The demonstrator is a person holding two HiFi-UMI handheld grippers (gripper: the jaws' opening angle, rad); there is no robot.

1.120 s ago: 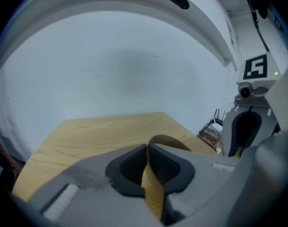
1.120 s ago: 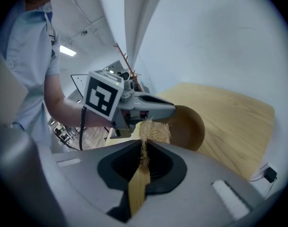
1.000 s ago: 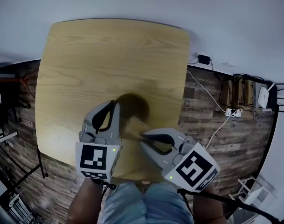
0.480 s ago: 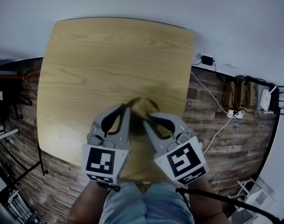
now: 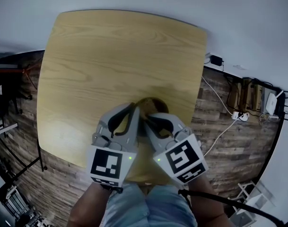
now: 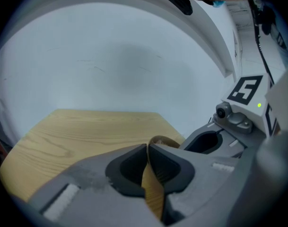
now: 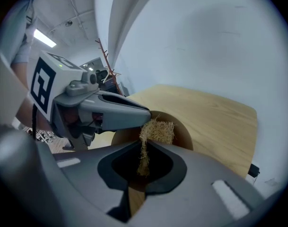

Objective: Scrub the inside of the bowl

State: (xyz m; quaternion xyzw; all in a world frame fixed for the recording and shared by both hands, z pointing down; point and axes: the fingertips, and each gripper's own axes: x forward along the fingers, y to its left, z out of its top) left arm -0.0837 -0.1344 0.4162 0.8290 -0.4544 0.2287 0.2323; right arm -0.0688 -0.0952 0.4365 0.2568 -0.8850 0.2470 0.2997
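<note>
A: Head view first. What's there?
B: Light wooden table (image 5: 110, 56) on a plank floor (image 5: 214, 141). 2 grippers side by side at the near edge. The left gripper (image 5: 133, 108) and the right gripper (image 5: 146, 118) have their tips almost meeting, and a brown wooden bowl (image 5: 154, 103) peeks out just beyond them.
A: Can you read the jaws from there?
B: Not well. The bowl is mostly covered.
A: Left gripper view?
B: Jaws pressed together on the bowl's thin wall. The brown rim runs edge-on between the 2 pads and curls out past the tips. The right gripper is close on the right, with the table behind.
A: Right gripper view?
B: Jaws pinching a straw-coloured fibrous scrubber (image 7: 155, 131). A strand hangs down between the pads, and the tuft sticks out past the tips. The bowl is tilted with its opening toward this camera, and the tuft sits in front of its inner wall. I can't tell whether they touch.
A: And the left gripper in that view?
B: It comes in from the left, with its tip at the bowl's rim.
</note>
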